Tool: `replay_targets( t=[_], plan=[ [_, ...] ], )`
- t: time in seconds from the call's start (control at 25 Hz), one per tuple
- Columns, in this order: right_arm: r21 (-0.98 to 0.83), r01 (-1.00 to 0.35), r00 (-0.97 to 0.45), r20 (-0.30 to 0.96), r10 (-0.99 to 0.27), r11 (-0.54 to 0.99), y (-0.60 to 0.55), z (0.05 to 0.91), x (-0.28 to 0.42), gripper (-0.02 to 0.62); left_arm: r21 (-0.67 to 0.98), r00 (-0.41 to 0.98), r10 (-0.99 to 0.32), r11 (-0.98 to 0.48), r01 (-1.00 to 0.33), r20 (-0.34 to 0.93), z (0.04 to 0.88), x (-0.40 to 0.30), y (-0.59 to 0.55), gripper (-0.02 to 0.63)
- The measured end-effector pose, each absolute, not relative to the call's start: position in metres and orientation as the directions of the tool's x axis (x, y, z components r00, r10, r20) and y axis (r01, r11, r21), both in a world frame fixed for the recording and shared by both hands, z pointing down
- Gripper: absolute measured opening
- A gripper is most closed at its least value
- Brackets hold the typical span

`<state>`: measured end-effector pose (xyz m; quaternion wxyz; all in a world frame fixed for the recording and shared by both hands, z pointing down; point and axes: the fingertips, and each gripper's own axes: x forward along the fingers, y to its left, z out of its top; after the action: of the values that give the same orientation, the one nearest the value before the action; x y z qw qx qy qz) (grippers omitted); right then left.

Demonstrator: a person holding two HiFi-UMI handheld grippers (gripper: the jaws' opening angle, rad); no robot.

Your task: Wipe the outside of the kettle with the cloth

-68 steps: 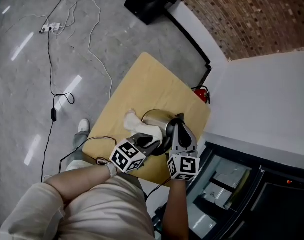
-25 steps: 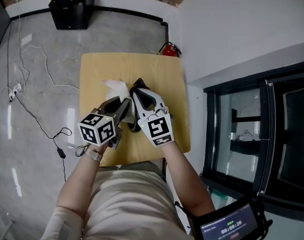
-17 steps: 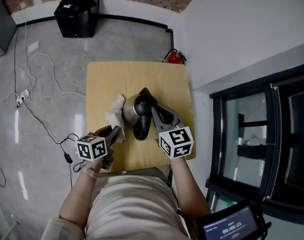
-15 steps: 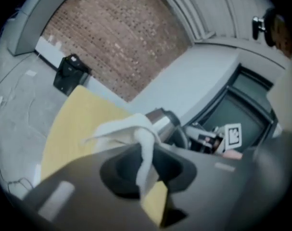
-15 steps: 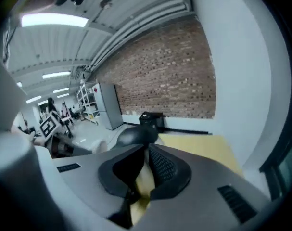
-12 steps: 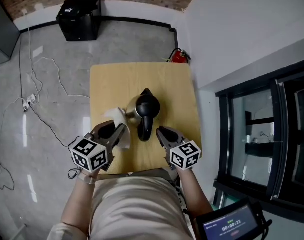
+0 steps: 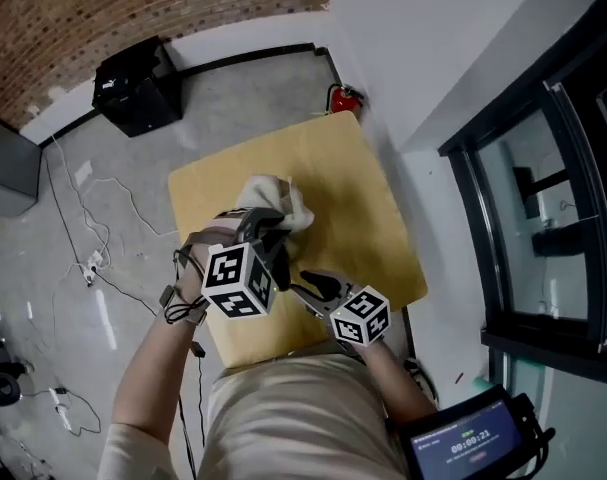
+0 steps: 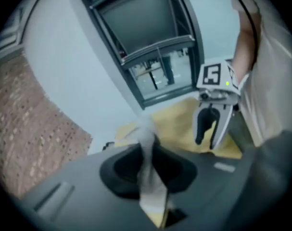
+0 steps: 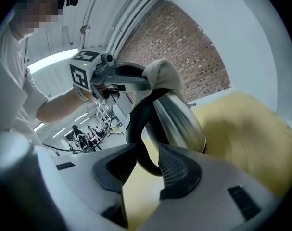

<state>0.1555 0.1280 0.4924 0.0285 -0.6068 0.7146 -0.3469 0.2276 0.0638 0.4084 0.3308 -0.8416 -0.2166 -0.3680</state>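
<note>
- The right claw point(image 9: 148, 153) is nearest, just inside the near edge of the tabletop point(image 7: 355, 208). Its jaws are opening, and the black handle point(image 9: 135, 124) of the kettle point(image 9: 182, 121) stands between the pads, which look just clear of it.
- The kettle, with its brushed steel body, sits about the middle of the tabletop (in the head view it is almost wholly covered by the left claw and the cloth).
- The left claw point(image 8: 148, 158) reaches over the kettle from above, its jaws nipped narrow on the white cloth point(image 8: 153, 191). The bunched free part of the cloth lies against the kettle's top.
- Past the tabletop's far edge, a red fire extinguisher point(image 7: 345, 99) stands by the white wall.
- Farther left, on the grey floor, a black box point(image 7: 133, 88) sits before a brick wall point(image 7: 133, 8).
</note>
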Motion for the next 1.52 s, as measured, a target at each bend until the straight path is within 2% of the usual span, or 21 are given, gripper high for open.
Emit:
replay_targets(
  t=[0.16,0.24,0.32,0.48,0.68,0.76,0.84,0.92,1.0,1.04,1.16,1.28,1.36,1.44,1.52],
  plan=[
    [-0.539,-0.842,-0.242,0.38,-0.893,-0.002,0.156,0.502,0.163,0.12,-0.439,0.546,0.078,-0.505,0.743,0.834,0.424,0.205,0.112,0.063],
    [-0.563,-0.826,-0.228,0.383,-0.895,-0.031,0.169,0.512,0.165,0.12,-0.484,0.547,0.042,-0.41,0.773,0.836,0.439,0.182,0.135,0.063],
    [-0.591,-0.805,-0.224,0.377,-0.899,-0.048,0.177,0.519,0.166,0.12,-0.502,0.552,0.028,-0.382,0.776,0.833,0.453,0.161,0.154,0.064],
    [-0.548,-0.836,-0.207,0.37,-0.906,-0.033,0.177,0.511,0.181,0.12,-0.338,0.476,0.124,-0.554,0.761,0.87,0.495,0.127,0.189,0.063],
    [-0.384,-0.919,-0.258,0.415,-0.872,0.089,0.159,0.495,0.18,0.12,-0.119,0.474,0.228,-0.794,0.596,0.851,0.554,0.108,0.188,0.061],
    [-0.292,-0.945,-0.272,0.442,-0.855,0.149,0.153,0.491,0.17,0.12,-0.094,0.575,0.247,-0.862,0.497,0.78,0.507,0.115,0.186,0.061],
    [-0.271,-0.95,-0.255,0.395,-0.883,0.153,0.148,0.476,0.173,0.12,-0.103,0.698,0.232,-0.909,0.403,0.678,0.427,0.135,0.173,0.061],
    [-0.397,-0.913,-0.213,0.26,-0.942,0.097,0.143,0.455,0.189,0.12,-0.223,0.77,0.138,-0.912,0.344,0.623,0.37,0.161,0.141,0.061],
    [-0.564,-0.825,-0.129,0.148,-0.981,0.024,0.137,0.44,0.213,0.12,-0.343,0.784,0.031,-0.888,0.306,0.62,0.36,0.189,0.102,0.063],
    [-0.612,-0.791,-0.079,0.134,-0.988,-0.02,0.136,0.439,0.225,0.12,-0.356,0.771,0.002,-0.886,0.296,0.637,0.368,0.202,0.087,0.063],
    [-0.607,-0.782,0.036,0.188,-0.981,-0.145,0.14,0.45,0.249,0.12,-0.372,0.727,-0.022,-0.87,0.325,0.686,0.403,0.222,0.078,0.061],
    [-0.55,-0.823,0.004,0.242,-0.97,-0.141,0.149,0.461,0.243,0.12,-0.501,0.752,-0.074,-0.788,0.358,0.655,0.407,0.215,0.098,0.061],
    [-0.539,-0.829,-0.005,0.274,-0.962,-0.15,0.159,0.471,0.24,0.12,-0.546,0.758,-0.059,-0.73,0.411,0.65,0.415,0.199,0.128,0.061],
    [-0.556,-0.811,0.012,0.297,-0.955,-0.183,0.17,0.482,0.24,0.12,-0.536,0.724,-0.019,-0.685,0.493,0.69,0.442,0.174,0.161,0.061],
    [-0.562,-0.803,0.012,0.317,-0.948,-0.198,0.178,0.49,0.238,0.12,-0.463,0.659,0.007,-0.706,0.536,0.752,0.491,0.14,0.178,0.061]
  ],
)
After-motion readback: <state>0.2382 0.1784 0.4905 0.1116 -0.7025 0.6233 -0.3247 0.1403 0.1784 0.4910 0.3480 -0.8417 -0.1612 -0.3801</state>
